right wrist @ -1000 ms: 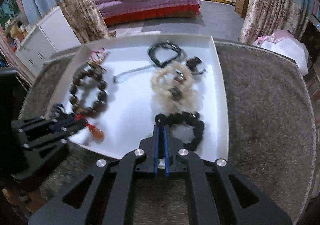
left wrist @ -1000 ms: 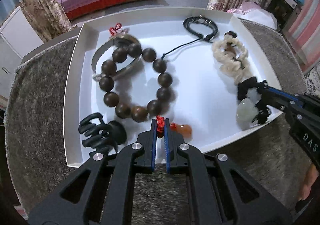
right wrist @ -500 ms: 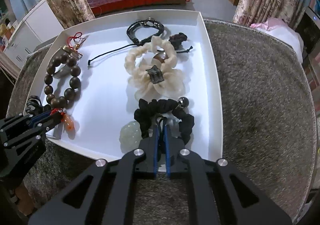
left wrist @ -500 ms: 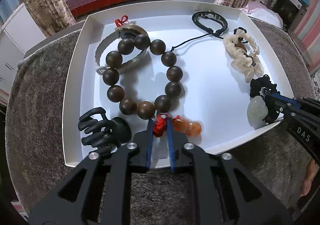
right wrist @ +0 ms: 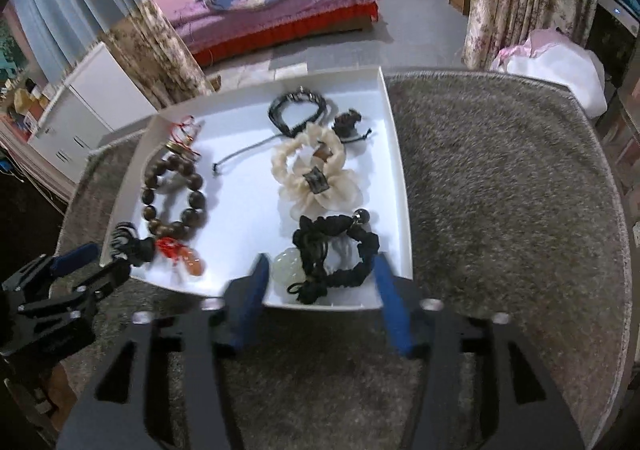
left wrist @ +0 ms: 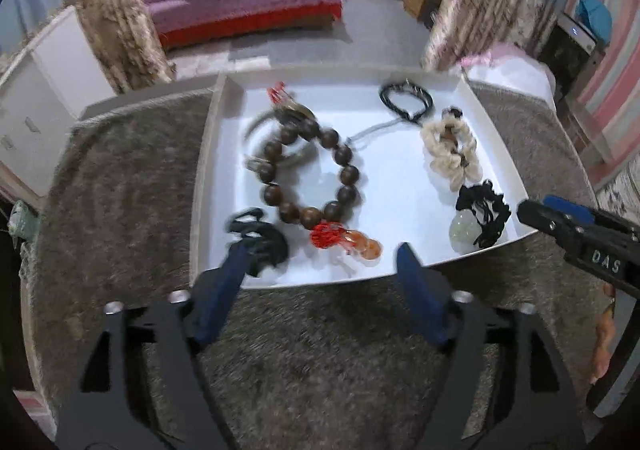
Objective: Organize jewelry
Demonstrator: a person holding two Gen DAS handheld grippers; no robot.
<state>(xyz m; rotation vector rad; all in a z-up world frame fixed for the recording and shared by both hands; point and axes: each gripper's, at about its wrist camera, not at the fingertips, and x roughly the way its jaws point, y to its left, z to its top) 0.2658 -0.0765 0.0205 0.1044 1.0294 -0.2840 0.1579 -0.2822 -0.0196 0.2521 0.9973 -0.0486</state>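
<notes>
The jewelry lies in a shallow white tray with low upright walls, set on a grey, shaggy tabletop. At the tray's near edge on one side sits a ring of round dark wooden beads with a red knot and orange pendant; on the other, a black cord bracelet with a pale green stone, behind it a cream ruffled scrunchie. The left tool has just been opening, jaws wide apart, nothing between them. The right tool likewise has just opened, jaws straddling the cord bracelet without pressing it. Its side reads "DAS". Bare tabletop stretches right of the tray.
</notes>
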